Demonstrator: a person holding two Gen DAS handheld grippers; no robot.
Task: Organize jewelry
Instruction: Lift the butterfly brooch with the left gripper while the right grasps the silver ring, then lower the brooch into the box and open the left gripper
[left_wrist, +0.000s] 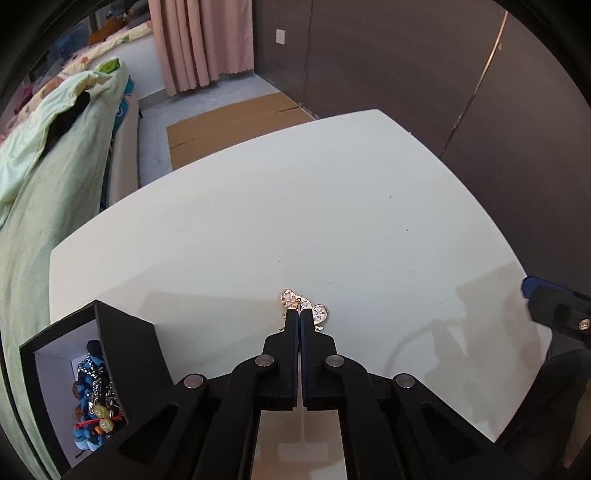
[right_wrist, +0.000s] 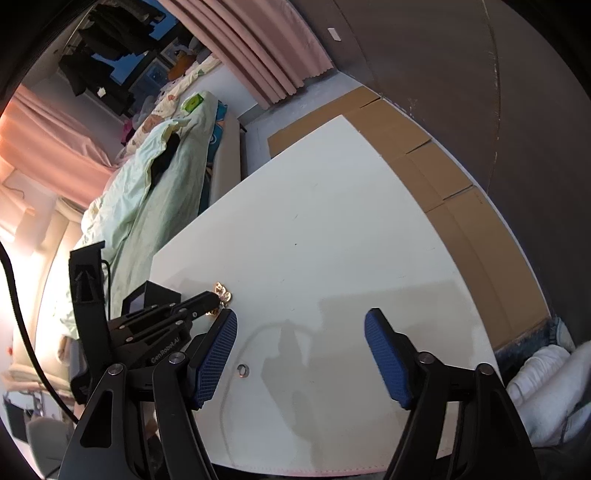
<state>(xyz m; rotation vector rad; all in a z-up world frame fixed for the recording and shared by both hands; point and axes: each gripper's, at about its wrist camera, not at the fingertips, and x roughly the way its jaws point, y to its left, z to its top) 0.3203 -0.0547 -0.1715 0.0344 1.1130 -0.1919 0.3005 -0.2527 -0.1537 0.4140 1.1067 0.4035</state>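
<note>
- The left tool is pinching shut on a gold heart-shaped jewelry piece, holding it right at the white table; whether the piece is touching the surface, I cannot tell.
- From the right wrist view, the same gold piece is glinting at the tip of the left tool, near the table's left edge.
- The right tool is hovering wide open, blue pads spread apart with nothing between them.
- A small silver ring is lying on the table just beside the right tool's left pad.
- A black box is sitting at the near left corner, white inside, with beaded and chained jewelry piled in it.
- The box's tall black wall is standing between the gripped piece and the pile.
- Beyond the table, a bed with a pale green blanket is running along the left, flattened cardboard is lying on the floor, and pink curtains are hanging at the far side.
</note>
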